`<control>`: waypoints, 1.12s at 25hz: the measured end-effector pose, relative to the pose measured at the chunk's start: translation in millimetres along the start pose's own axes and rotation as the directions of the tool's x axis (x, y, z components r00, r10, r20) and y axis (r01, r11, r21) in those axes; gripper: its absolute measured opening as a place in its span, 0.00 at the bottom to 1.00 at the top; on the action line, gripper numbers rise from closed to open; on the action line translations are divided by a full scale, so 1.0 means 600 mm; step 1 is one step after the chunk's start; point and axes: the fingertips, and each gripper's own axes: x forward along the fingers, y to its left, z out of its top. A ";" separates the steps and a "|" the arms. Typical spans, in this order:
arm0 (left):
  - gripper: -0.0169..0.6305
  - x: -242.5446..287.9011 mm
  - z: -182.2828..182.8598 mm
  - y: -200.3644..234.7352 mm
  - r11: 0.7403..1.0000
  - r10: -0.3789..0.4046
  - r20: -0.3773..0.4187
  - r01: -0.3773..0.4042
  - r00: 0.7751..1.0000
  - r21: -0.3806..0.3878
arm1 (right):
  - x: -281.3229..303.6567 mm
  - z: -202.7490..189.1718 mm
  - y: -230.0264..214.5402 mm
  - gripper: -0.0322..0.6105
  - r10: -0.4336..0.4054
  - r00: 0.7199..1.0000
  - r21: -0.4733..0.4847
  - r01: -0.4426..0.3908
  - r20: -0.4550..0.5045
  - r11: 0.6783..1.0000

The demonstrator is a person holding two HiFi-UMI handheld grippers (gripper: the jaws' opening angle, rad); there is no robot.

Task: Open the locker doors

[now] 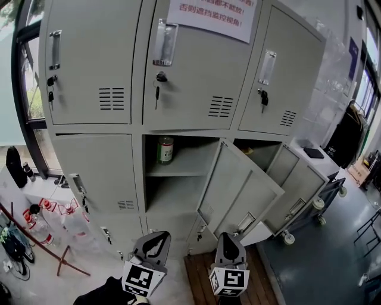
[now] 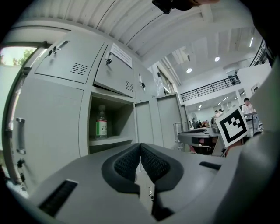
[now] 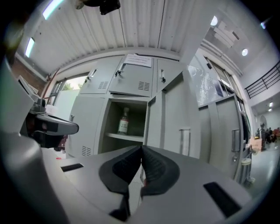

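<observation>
The grey locker bank (image 1: 178, 125) fills the head view. All three upper doors are closed, with keys in their locks. In the lower row the left door (image 1: 98, 173) is closed. The middle door (image 1: 238, 190) and the right door (image 1: 303, 190) hang open, swung to the right. A green-labelled bottle (image 1: 165, 150) (image 2: 101, 123) (image 3: 124, 121) stands on the shelf of the open middle compartment. My left gripper (image 1: 156, 239) (image 2: 140, 146) and right gripper (image 1: 230, 239) (image 3: 141, 148) sit low in front of the lockers, both shut and empty, touching nothing.
Several plastic bottles (image 1: 41, 223) and a red-brown stand lie on the floor at left. A wooden pallet (image 1: 199, 277) is under my grippers. A wheeled cart (image 1: 326, 199) stands behind the open right door. A paper notice (image 1: 211, 15) hangs on the upper middle door.
</observation>
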 end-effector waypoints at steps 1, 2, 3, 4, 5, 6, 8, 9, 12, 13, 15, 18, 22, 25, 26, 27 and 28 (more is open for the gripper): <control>0.07 -0.007 0.000 0.008 1.000 0.017 -0.001 -0.017 1.000 0.002 | 0.005 0.001 0.015 0.07 0.022 1.000 0.002 -0.022 0.004 1.000; 0.07 -0.014 0.000 0.017 0.999 0.034 -0.002 -0.034 0.999 0.005 | 0.010 0.002 0.029 0.07 0.044 0.999 0.003 -0.044 0.007 0.999; 0.07 -0.022 0.000 0.025 0.999 0.053 -0.005 -0.053 0.999 0.007 | 0.014 0.002 0.044 0.07 0.066 0.998 0.004 -0.066 0.010 0.998; 0.07 -0.029 -0.001 0.034 0.997 0.071 -0.006 -0.071 0.997 0.009 | 0.019 0.003 0.058 0.07 0.087 0.996 0.006 -0.087 0.013 0.996; 0.07 -0.037 -0.002 0.043 0.996 0.089 -0.008 -0.089 0.996 0.010 | 0.023 0.004 0.072 0.07 0.109 0.994 0.008 -0.109 0.016 0.994; 0.07 -0.045 -0.002 0.051 0.994 0.106 -0.010 -0.106 0.994 0.010 | 0.026 0.005 0.087 0.07 0.130 0.991 0.008 -0.131 0.019 0.991; 0.07 -0.059 -0.004 0.066 0.990 0.138 -0.012 -0.138 0.990 0.012 | 0.032 0.007 0.115 0.07 0.172 0.985 0.006 -0.172 0.023 0.985; 0.07 -0.066 -0.004 0.072 0.988 0.154 -0.014 -0.154 0.988 0.012 | 0.035 0.008 0.127 0.07 0.191 0.981 0.004 -0.191 0.026 0.982; 0.07 -0.086 -0.008 0.088 0.981 0.194 -0.020 -0.194 0.981 0.009 | 0.039 0.009 0.162 0.07 0.242 0.970 0.004 -0.242 0.030 0.970; 0.07 -0.092 -0.010 0.091 0.979 0.206 -0.023 -0.205 0.978 0.008 | 0.040 0.008 0.171 0.07 0.256 0.966 0.006 -0.256 0.030 0.967; 0.07 -0.103 -0.013 0.096 0.975 0.224 -0.027 -0.224 0.974 0.007 | 0.039 0.007 0.185 0.07 0.276 0.961 0.007 -0.277 0.030 0.961; 0.07 -0.113 -0.012 0.101 0.971 0.237 -0.027 -0.237 0.971 0.006 | 0.039 0.007 0.197 0.07 0.297 0.955 0.006 -0.297 0.029 0.955; 0.07 -0.118 -0.014 0.098 0.970 0.243 -0.032 -0.244 0.969 0.003 | 0.035 0.007 0.200 0.07 0.304 0.952 0.001 -0.304 0.027 0.953; 0.07 -0.118 -0.011 0.096 0.969 0.246 -0.024 -0.247 0.969 -0.004 | 0.032 0.008 0.198 0.07 0.304 0.952 -0.002 -0.304 0.029 0.953; 0.07 -0.117 -0.010 0.095 0.969 0.248 -0.022 -0.248 0.969 -0.002 | 0.030 0.007 0.197 0.07 0.304 0.952 -0.004 -0.304 0.030 0.953; 0.07 -0.117 -0.010 0.093 0.968 0.249 -0.020 -0.249 0.968 0.001 | 0.029 0.007 0.196 0.07 0.305 0.952 -0.004 -0.305 0.030 0.952; 0.07 -0.116 -0.009 0.092 0.968 0.250 -0.020 -0.250 0.968 0.003 | 0.028 0.007 0.194 0.07 0.306 0.952 -0.004 -0.306 0.030 0.952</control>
